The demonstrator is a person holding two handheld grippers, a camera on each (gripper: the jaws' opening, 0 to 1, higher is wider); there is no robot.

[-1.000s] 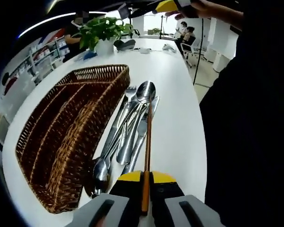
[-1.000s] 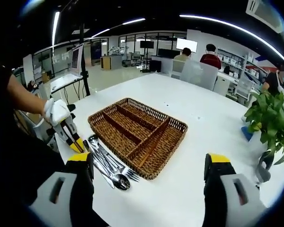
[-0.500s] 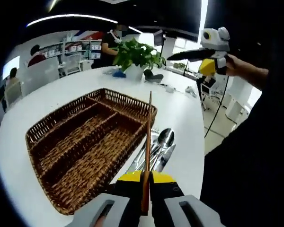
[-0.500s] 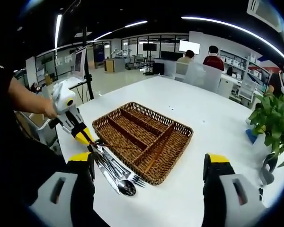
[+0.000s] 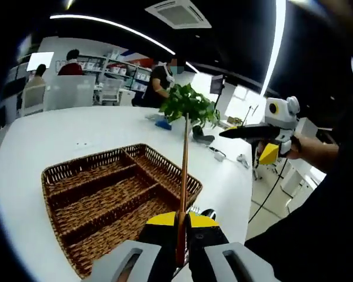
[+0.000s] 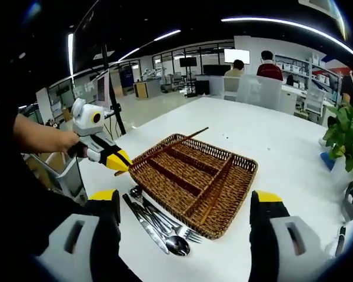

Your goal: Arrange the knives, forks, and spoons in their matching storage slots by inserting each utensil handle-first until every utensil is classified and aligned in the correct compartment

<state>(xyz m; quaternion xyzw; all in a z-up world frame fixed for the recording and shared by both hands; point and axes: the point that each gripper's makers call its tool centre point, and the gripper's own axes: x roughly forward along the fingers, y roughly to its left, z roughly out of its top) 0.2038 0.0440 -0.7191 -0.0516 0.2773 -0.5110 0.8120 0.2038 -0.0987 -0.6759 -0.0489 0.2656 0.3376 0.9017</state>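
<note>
My left gripper point(image 5: 177, 222) is shut on a thin brown stick point(image 5: 183, 170), like a chopstick, that points straight out from the jaws. In the right gripper view the left gripper point(image 6: 119, 160) holds the stick point(image 6: 167, 147) slanting above the near left corner of the wicker basket point(image 6: 238, 161). The basket point(image 5: 59, 173) has long slots and a cross slot, with nothing lying in them. A pile of metal spoons, forks and knives point(image 6: 159, 222) lies on the white table beside the basket's near edge. My right gripper point(image 6: 183, 201) is open wide above that pile, holding nothing.
A potted plant point(image 5: 191, 104) stands on the far end of the white table point(image 6: 282, 132); the plant point(image 6: 348, 135) is at the right in the right gripper view. The right gripper point(image 5: 270, 134) hangs off the table's edge in a person's hand. People sit in the background.
My left gripper has lifted the stick away from the cutlery pile and swung it up over the basket's corner. The right gripper has stayed open and drifted little.
</note>
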